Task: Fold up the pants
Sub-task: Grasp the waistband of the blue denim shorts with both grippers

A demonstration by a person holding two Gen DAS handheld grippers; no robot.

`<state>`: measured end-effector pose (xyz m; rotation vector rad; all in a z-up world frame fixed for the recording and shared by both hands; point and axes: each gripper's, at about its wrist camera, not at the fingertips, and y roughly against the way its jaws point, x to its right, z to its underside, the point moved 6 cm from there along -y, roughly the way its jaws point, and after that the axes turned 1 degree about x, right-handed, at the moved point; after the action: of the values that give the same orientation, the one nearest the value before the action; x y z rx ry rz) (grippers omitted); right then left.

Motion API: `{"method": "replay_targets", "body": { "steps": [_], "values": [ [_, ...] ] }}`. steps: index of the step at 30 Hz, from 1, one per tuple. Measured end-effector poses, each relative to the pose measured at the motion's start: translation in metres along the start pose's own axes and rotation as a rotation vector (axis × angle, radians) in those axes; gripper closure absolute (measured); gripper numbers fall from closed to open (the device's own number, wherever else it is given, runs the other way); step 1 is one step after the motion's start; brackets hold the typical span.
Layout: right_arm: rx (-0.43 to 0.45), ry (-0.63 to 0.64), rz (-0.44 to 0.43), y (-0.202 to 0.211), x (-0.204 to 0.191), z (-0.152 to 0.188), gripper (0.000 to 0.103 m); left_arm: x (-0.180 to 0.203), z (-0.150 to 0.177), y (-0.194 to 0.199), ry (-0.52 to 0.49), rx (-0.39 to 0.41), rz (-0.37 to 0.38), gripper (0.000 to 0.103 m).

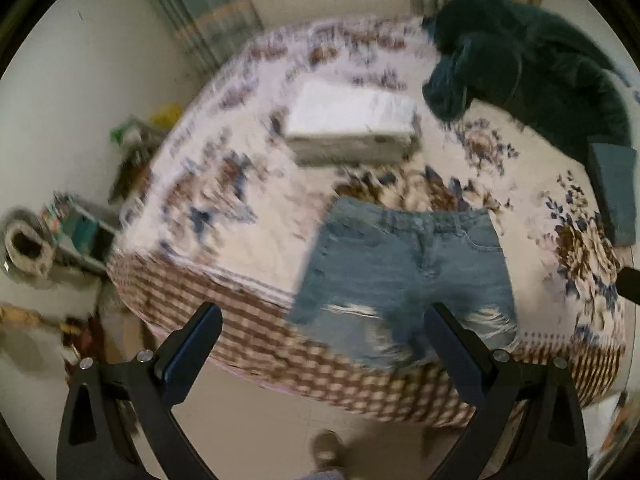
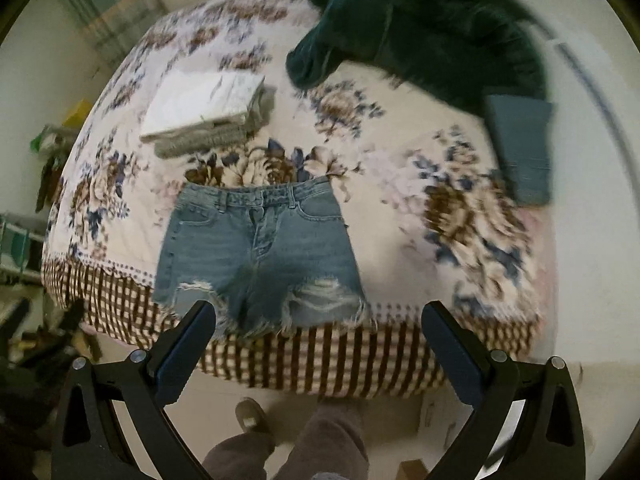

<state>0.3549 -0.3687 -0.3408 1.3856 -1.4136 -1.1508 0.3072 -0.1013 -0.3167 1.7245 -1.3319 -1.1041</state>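
Observation:
A pair of light blue denim shorts [image 1: 404, 272] with frayed, ripped hems lies flat and unfolded at the near edge of the bed, waistband away from me. It also shows in the right wrist view [image 2: 260, 256]. My left gripper [image 1: 324, 320] is open and empty, held above the floor in front of the bed, short of the shorts' hem. My right gripper [image 2: 320, 316] is open and empty, also in front of the bed edge, its left finger [image 2: 188, 344] overlapping the left leg hem in the view.
The bed [image 2: 400, 152] has a floral cover with a checked border. A stack of folded pale clothes [image 2: 208, 108] lies behind the shorts. A dark green fleece [image 2: 432, 28] and a folded blue-grey item [image 2: 520, 148] lie at the right. Shelves and clutter [image 1: 80, 232] stand at the left. My feet [image 2: 256, 416] are on the floor.

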Motion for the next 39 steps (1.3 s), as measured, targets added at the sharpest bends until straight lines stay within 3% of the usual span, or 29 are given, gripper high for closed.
{"method": "replay_targets", "body": {
  "steps": [2,3,6,9,13,16,18,20,21,23,24,25,29,31,32,33,39],
  "values": [
    [-0.049,0.024,-0.076,-0.059,0.027,-0.031,0.005,0.044,0.007,-0.048,0.048,-0.052,0.042,0.0],
    [-0.072,0.028,-0.107,-0.083,0.039,-0.043,0.015,0.057,0.008,-0.062,0.057,-0.071,0.058,0.0],
    [-0.174,0.026,-0.187,-0.164,0.076,-0.071,0.042,0.126,0.039,-0.141,0.115,-0.223,0.166,0.0],
    [-0.255,0.033,-0.225,-0.23,0.104,-0.084,0.045,0.182,0.07,-0.186,0.167,-0.307,0.249,0.0],
    [-0.338,0.036,-0.287,-0.295,0.122,-0.088,0.045,0.262,0.101,-0.216,0.13,-0.363,0.332,0.0],
    [-0.373,0.034,-0.347,-0.33,0.115,-0.084,0.039,0.306,0.123,-0.24,0.043,-0.393,0.292,0.002],
    [-0.378,0.041,-0.384,-0.351,0.107,-0.085,0.038,0.314,0.133,-0.248,0.002,-0.384,0.235,0.003],
    [-0.389,0.052,-0.42,-0.37,0.093,-0.087,0.038,0.309,0.133,-0.243,0.025,-0.337,0.236,0.006],
    [-0.4,0.054,-0.446,-0.38,0.084,-0.089,0.038,0.305,0.132,-0.24,0.042,-0.323,0.241,0.017],
    [-0.414,0.055,-0.49,-0.394,0.065,-0.092,0.038,0.29,0.127,-0.23,0.077,-0.292,0.258,0.047],
    [-0.422,0.058,-0.506,-0.402,0.055,-0.093,0.038,0.284,0.126,-0.228,0.084,-0.284,0.262,0.075],
    [-0.424,0.061,-0.511,-0.408,0.047,-0.094,0.038,0.278,0.123,-0.224,0.097,-0.277,0.284,0.093],
    [-0.473,0.025,-0.487,-0.439,0.024,-0.092,0.038,0.253,0.116,-0.209,0.142,-0.267,0.377,0.1],
    [-0.458,0.036,-0.5,-0.438,0.014,-0.09,0.059,0.239,0.11,-0.197,0.154,-0.249,0.405,0.1],
    [-0.451,0.057,-0.485,-0.435,0.008,-0.088,0.081,0.23,0.108,-0.19,0.161,-0.235,0.417,0.1],
    [-0.44,0.069,-0.461,-0.432,0.005,-0.087,0.093,0.22,0.105,-0.183,0.166,-0.221,0.42,0.101],
    [-0.349,0.05,-0.454,-0.375,-0.021,-0.094,0.094,0.133,0.089,-0.139,0.275,-0.156,0.457,0.101]
  ]
}}
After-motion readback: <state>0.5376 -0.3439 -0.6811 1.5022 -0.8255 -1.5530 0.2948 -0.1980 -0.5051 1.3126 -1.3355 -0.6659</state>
